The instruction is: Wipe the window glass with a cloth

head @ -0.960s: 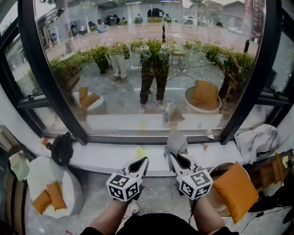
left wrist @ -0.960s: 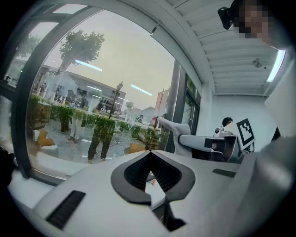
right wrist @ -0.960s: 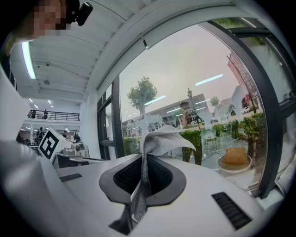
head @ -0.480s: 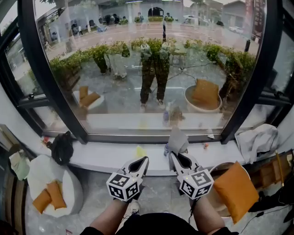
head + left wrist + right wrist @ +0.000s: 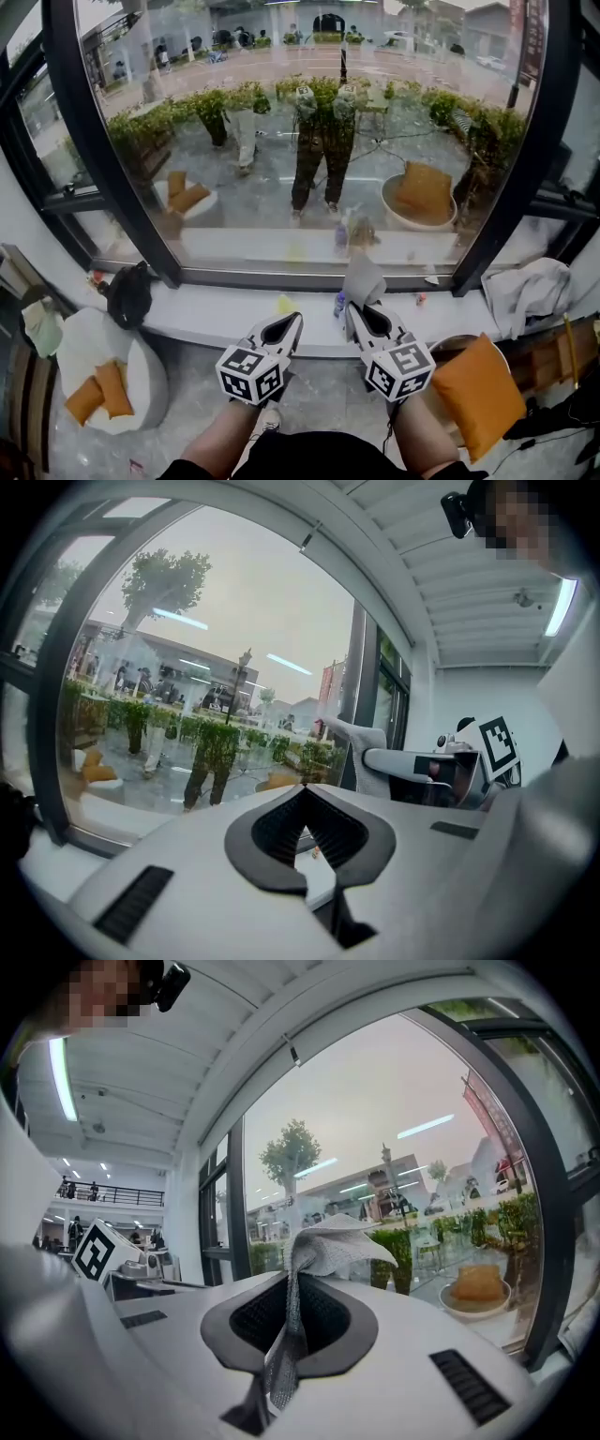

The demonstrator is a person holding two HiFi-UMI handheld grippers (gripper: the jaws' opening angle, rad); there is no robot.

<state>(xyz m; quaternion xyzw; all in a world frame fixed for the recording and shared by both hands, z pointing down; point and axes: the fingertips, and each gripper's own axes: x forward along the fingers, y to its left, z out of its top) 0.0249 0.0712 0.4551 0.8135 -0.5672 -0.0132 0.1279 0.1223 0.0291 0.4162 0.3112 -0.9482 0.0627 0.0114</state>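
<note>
Grey woven cloth (image 5: 363,279) is pinched in the closed jaws of my right gripper (image 5: 356,314). Its free end points up at the large dark-framed window glass (image 5: 281,141), ready for wiping, I think. My left gripper (image 5: 292,323), also below the glass, is closed and holds nothing.

I count two grippers, a left gripper (image 5: 293,322) and a right gripper (image 5: 353,313), and one cloth (image 5: 364,279). On my side of the glass (image 5: 281,141) I see three orange cushions (image 5: 478,394): two on the left chair (image 5: 73,349), one at right. One black bag (image 5: 128,295) and one bottle (image 5: 338,305) sit on the sill (image 5: 216,321).
</note>
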